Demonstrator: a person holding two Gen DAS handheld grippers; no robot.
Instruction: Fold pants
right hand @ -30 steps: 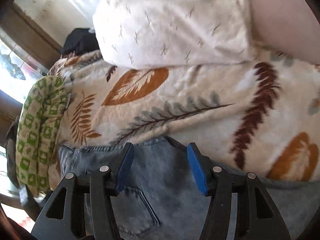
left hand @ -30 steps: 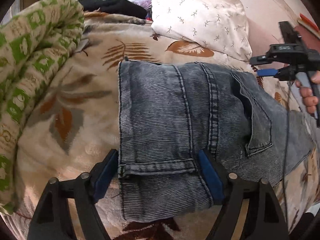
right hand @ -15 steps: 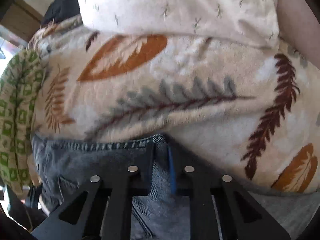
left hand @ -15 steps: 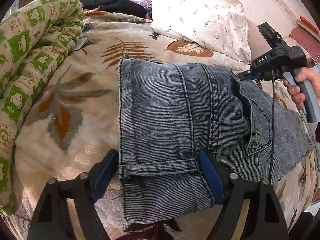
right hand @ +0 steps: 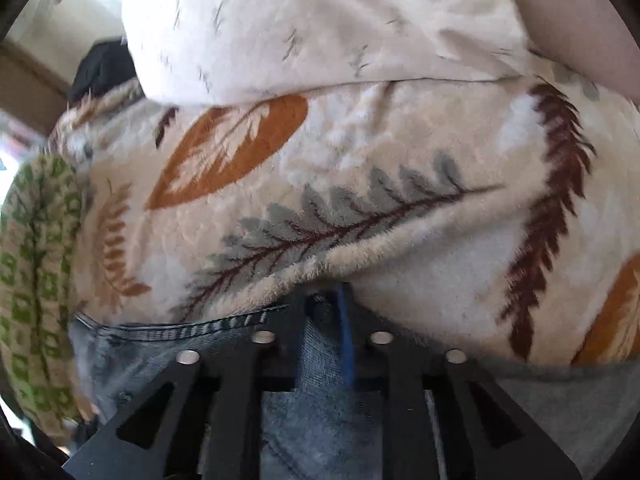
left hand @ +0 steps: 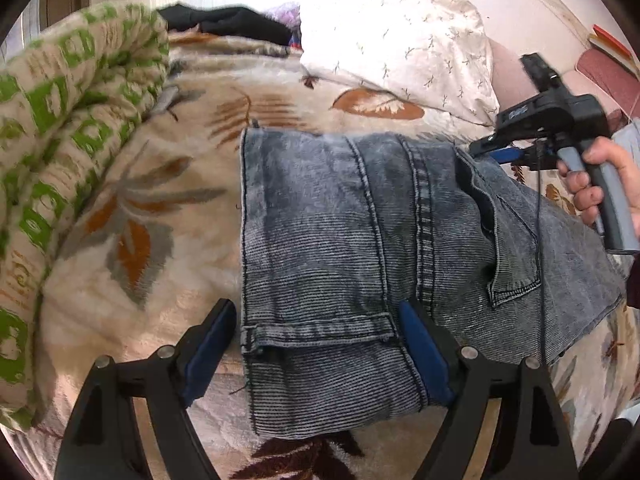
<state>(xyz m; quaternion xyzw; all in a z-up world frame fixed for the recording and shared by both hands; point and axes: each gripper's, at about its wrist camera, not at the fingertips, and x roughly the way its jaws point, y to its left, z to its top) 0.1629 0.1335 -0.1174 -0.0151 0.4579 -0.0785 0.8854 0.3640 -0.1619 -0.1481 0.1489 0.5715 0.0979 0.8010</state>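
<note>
I see the pants (left hand: 360, 248) lying folded on the bed (left hand: 132, 208): soft, heavy denim, limp at the edges, best gripped at seams. My left tool (left hand: 316, 344) stands apart astride the near hem; my right tool (right hand: 324, 320), jaws just reopening slightly, pinches the far edge. The pillow (left hand: 400, 40) crowds beyond.

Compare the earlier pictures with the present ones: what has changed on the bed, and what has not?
The right gripper dropped onto the jeans' far edge and closed; its jaws have since eased slightly, denim between them. The left gripper stayed open, straddling the folded hem; jeans, leaf-print blanket and pillow unmoved.
</note>
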